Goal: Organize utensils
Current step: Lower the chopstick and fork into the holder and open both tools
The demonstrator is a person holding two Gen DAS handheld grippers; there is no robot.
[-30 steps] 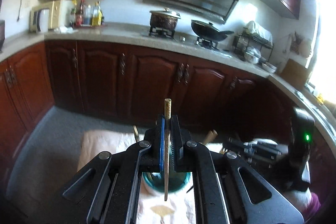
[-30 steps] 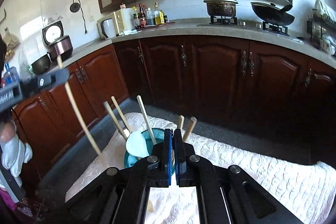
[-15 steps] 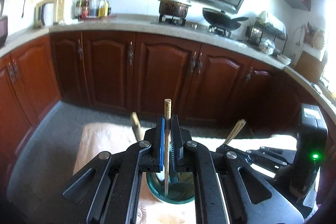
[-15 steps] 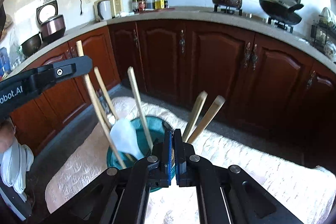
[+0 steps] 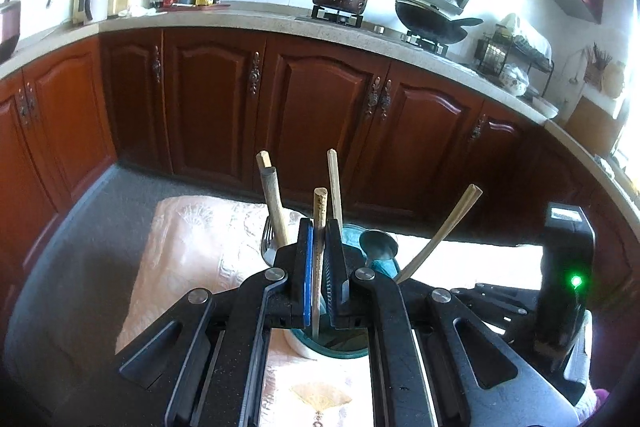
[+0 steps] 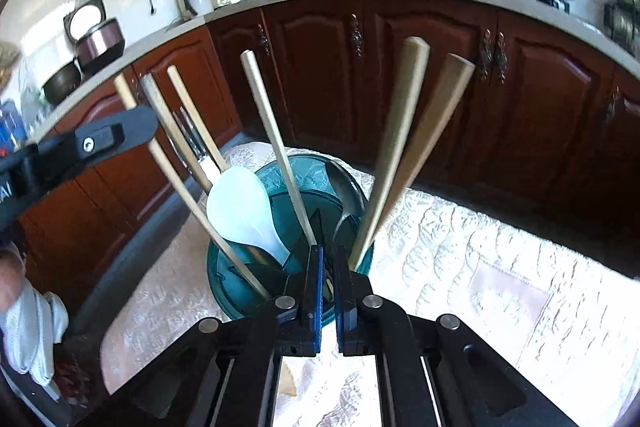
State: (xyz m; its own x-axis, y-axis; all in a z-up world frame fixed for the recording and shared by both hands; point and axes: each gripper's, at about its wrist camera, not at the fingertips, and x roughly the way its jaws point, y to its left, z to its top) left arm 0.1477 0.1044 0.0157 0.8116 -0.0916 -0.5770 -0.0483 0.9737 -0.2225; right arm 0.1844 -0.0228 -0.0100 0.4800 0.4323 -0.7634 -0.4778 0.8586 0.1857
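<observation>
Standing just ahead of both tongs on a pale embossed cloth (image 6: 460,267): teal holder (image 6: 228,267) crowded with a white rice paddle (image 6: 244,211), metal spoon (image 6: 348,203), two thick wooden handles (image 6: 400,147) and several sticks. Left tongs (image 5: 319,263): closed on one upright chopstick (image 5: 320,211), its lower end over the holder's mouth. Right tongs (image 6: 327,267): jaws opening, a narrow gap, nothing gripped, poised at the holder's near rim. Dark wood cabinets (image 5: 320,115) stand behind.

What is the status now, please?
Left gripper shut on chopstick, tip in teal holder. Right gripper jaws opening, nothing between. Holder crowded: white spoon, wooden handles.
</observation>
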